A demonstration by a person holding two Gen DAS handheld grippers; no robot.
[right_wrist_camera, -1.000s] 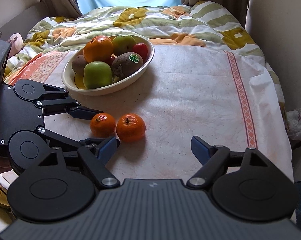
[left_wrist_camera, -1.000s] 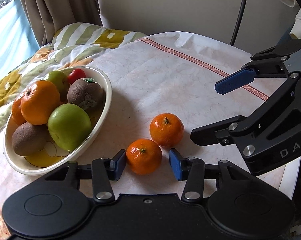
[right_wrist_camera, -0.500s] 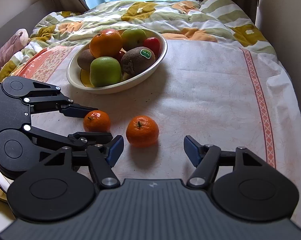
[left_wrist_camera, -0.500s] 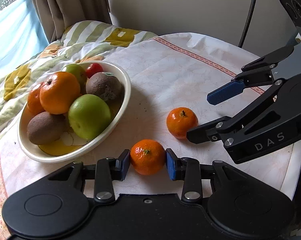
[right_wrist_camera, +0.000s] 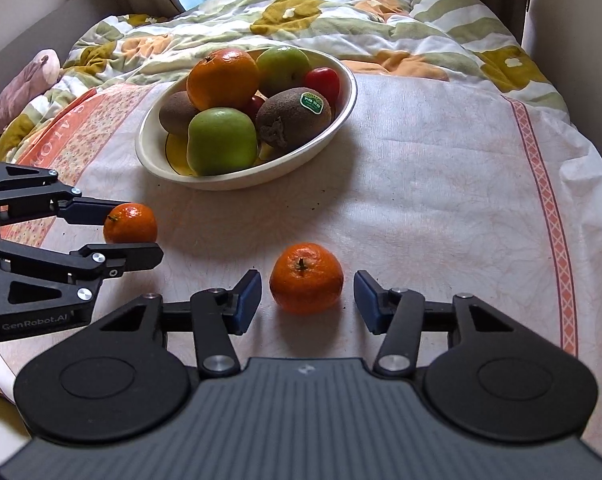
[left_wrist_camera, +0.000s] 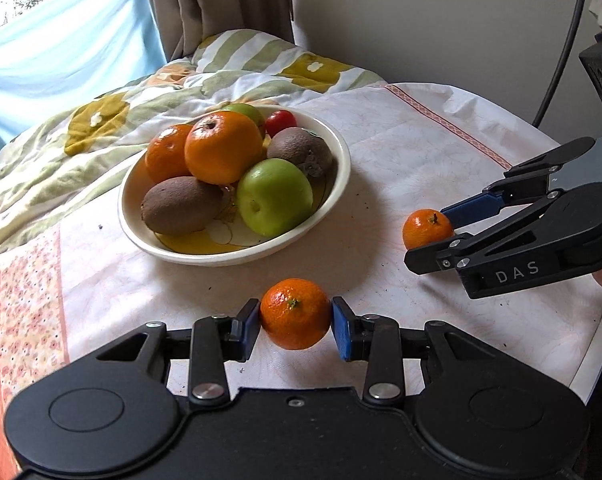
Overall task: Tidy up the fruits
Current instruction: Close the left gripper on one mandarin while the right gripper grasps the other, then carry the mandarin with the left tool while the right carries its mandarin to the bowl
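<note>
Floral quilt (right_wrist_camera: 341, 28) bunched behind pale patterned tablecloth (right_wrist_camera: 441, 168); brown curtain (left_wrist_camera: 217, 0); black cable (left_wrist_camera: 561, 48) against wall

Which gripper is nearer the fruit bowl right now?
Left, slightly. The left gripper, shut on a mandarin, sits just off the bowl's near rim. The right gripper is open around the other mandarin, further back.

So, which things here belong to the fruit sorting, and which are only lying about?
For the job:
- mandarin gripped in the left gripper
- second mandarin between the open jaws of the right gripper
- fruit bowl

Only lying about:
- flowered quilt
- curtains
- tablecloth
</note>
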